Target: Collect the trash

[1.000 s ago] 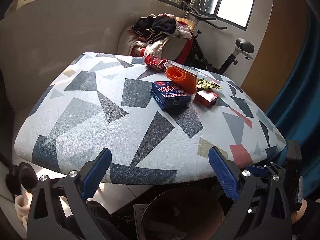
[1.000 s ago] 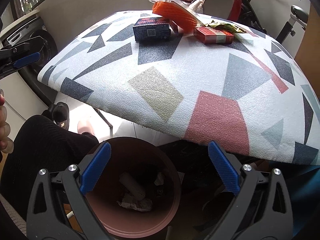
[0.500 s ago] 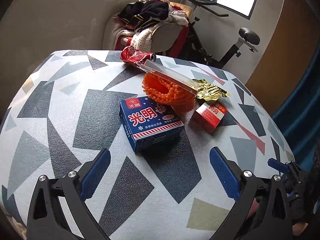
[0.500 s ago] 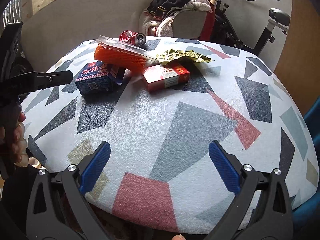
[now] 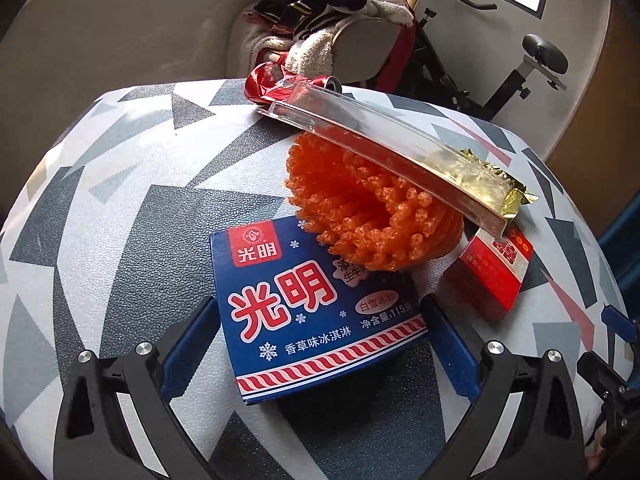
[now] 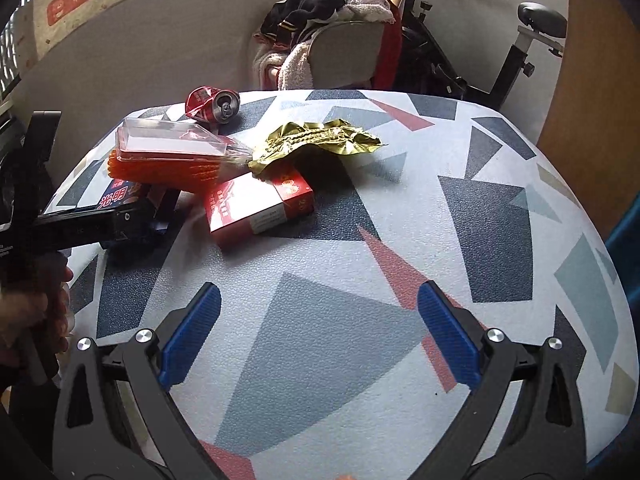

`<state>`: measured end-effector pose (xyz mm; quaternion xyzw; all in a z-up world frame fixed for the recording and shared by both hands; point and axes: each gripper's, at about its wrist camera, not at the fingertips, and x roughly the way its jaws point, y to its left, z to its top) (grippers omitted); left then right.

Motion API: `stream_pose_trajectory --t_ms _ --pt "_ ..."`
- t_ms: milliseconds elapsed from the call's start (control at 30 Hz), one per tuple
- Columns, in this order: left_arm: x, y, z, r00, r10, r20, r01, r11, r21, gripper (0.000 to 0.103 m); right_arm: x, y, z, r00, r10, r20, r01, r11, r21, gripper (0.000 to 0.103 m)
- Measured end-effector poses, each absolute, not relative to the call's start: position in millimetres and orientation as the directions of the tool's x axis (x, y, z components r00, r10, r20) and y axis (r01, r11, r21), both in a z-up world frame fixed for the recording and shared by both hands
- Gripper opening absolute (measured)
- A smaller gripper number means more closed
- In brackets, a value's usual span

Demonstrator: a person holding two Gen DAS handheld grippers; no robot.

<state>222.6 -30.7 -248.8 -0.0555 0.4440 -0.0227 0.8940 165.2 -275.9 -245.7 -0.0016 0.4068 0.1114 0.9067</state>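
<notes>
A blue ice-cream box [image 5: 316,308] lies on the patterned table [image 5: 120,200]. My left gripper [image 5: 320,344] is open with a finger on each side of the box. Orange foam netting [image 5: 368,212] under a clear plastic tray [image 5: 384,136] leans on the box. A red carton [image 5: 496,268], gold wrapper [image 6: 316,140] and crushed red can [image 6: 212,104] lie close by. My right gripper [image 6: 320,336] is open and empty over bare table, short of the red carton [image 6: 256,204]. The left gripper's arm [image 6: 92,224] shows at the left of the right wrist view.
A chair piled with clothes [image 6: 332,20] stands behind the table. An exercise bike [image 6: 520,52] is at the back right. A blue curtain [image 6: 624,228] hangs at the right edge.
Both grippers rose from the bin below the table edge and moved over the tabletop. The left gripper advanced until its fingers straddle the blue box. The right moved toward the red carton.
</notes>
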Motion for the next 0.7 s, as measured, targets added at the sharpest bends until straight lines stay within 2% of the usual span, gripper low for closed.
stream_pose_trajectory --t_ms 100,300,467,533,667,700 --pt "220.1 -25.4 -251.1 0.616 -0.103 -0.781 -0.003 0.991 -0.133 0.086 181.6 -274.3 -243.4 0.651 0.210 -0.730 -0.207 0.974 0.096 0.097" --pt "212.8 -29.0 -250.3 0.638 -0.092 -0.765 -0.010 0.992 -0.127 0.084 228.9 -269.6 -232.7 0.690 0.243 -0.682 -0.202 0.969 0.141 0.097" --pt "211.4 -31.3 -250.0 0.640 -0.098 -0.762 -0.011 0.990 -0.137 0.084 276.0 -282.9 -245.4 0.641 0.361 -0.678 -0.109 0.916 0.385 0.097" --pt "211.7 -30.5 -250.0 0.641 -0.099 -0.761 -0.013 0.990 -0.140 0.084 290.6 -285.5 -256.6 0.616 0.421 -0.666 -0.073 0.872 0.484 0.088" --pt "212.1 -29.1 -250.2 0.643 -0.098 -0.760 -0.015 0.990 -0.140 0.084 314.4 -285.4 -274.1 0.594 0.448 -0.668 0.016 0.824 0.566 0.086" --pt "212.4 -27.4 -250.6 0.643 -0.098 -0.759 -0.015 0.990 -0.140 0.084 318.7 -286.2 -278.1 0.594 0.454 -0.664 0.041 0.808 0.588 0.083"
